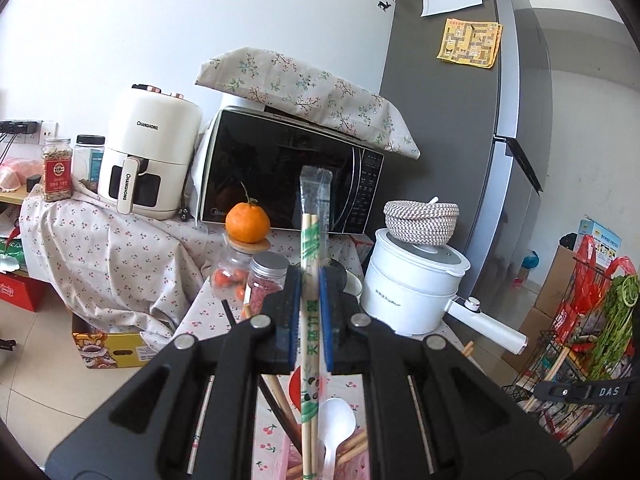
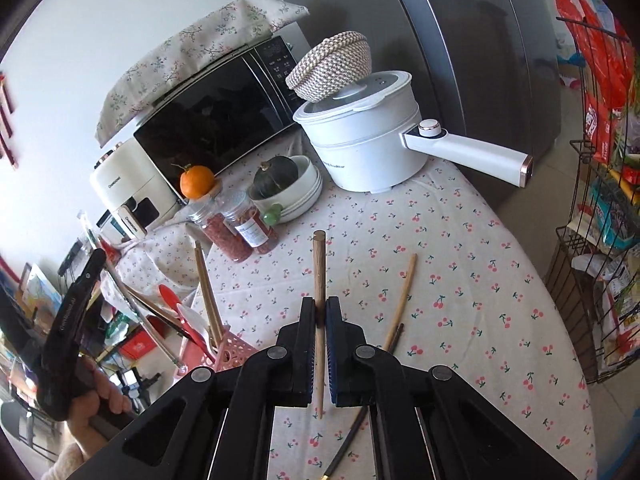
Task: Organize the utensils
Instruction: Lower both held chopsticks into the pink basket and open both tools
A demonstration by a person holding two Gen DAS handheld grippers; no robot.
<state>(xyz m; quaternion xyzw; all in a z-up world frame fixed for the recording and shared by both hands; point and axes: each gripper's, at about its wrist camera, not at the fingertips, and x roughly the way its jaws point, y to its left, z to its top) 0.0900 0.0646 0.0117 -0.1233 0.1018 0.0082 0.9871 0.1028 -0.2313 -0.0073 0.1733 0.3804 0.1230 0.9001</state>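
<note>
My left gripper [image 1: 310,276] is shut on a wrapped pair of bamboo chopsticks [image 1: 311,248] in a clear sleeve with green print, held upright over a pink utensil holder [image 1: 280,456]. The holder contains a white plastic spoon [image 1: 336,420] and several chopsticks. My right gripper [image 2: 320,304] is shut on a single brown wooden chopstick [image 2: 319,276], held above the cherry-print tablecloth [image 2: 460,280]. A loose wooden chopstick [image 2: 402,296] and a dark chopstick [image 2: 352,436] lie on the cloth to its right. The pink holder [image 2: 236,350] with utensils stands at the left in the right wrist view.
A white electric pot [image 2: 360,140] with a woven basket [image 2: 332,64] on it stands at the table's back. Bowls with a dark squash [image 2: 276,178], spice jars [image 2: 248,232], an orange [image 2: 197,182], a microwave [image 1: 288,168] and an air fryer [image 1: 148,152] are behind. A wire rack [image 2: 600,240] stands right.
</note>
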